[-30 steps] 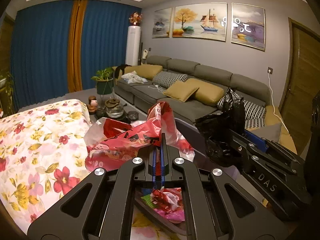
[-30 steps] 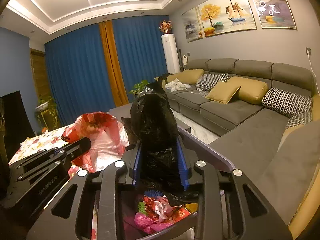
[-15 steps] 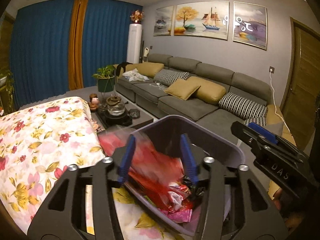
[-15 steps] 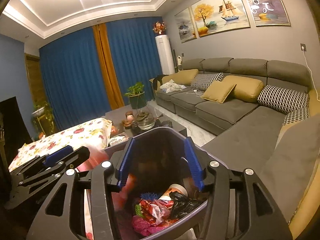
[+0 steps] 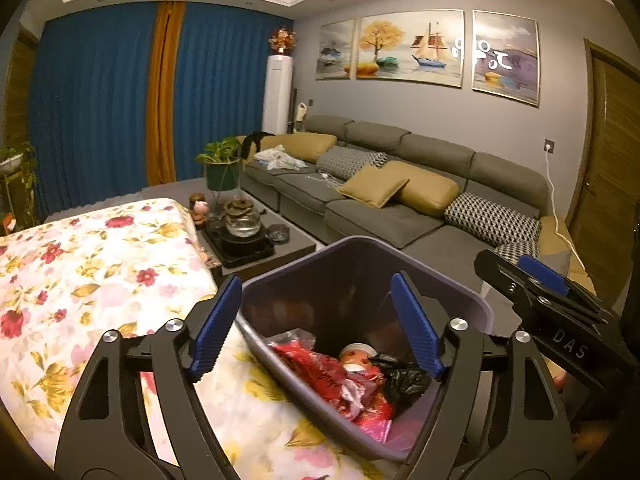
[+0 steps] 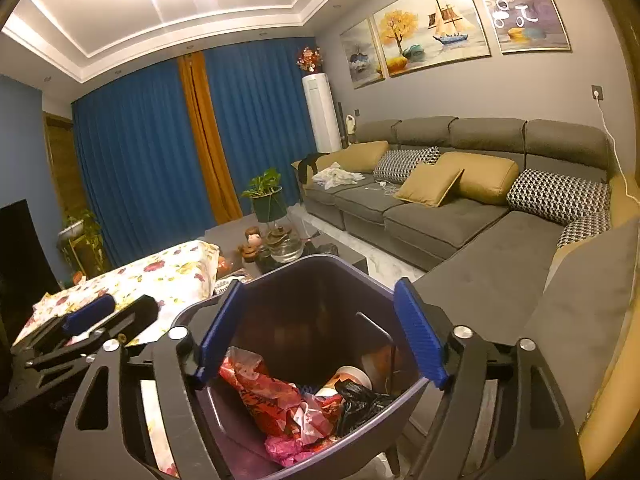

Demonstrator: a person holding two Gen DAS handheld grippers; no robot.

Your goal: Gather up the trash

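While both grippers hang wide and empty, jaws just opened, left gripper (image 5: 316, 328) and right gripper (image 6: 320, 332) risk knocking the trash bin (image 6: 296, 276); red bag (image 6: 272, 392) and black bag (image 6: 360, 400) lie inside, lower centre.

left tongs (image 5: 316, 324) opened | right tongs (image 6: 320, 332) opened | red bag (image 5: 320, 368), black bag (image 5: 400, 374) dropped in bin (image 5: 400, 258)

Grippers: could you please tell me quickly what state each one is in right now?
Left gripper: open, has just been opening, nothing between its pads.
Right gripper: open, has just been opening, holding nothing, above the bin.
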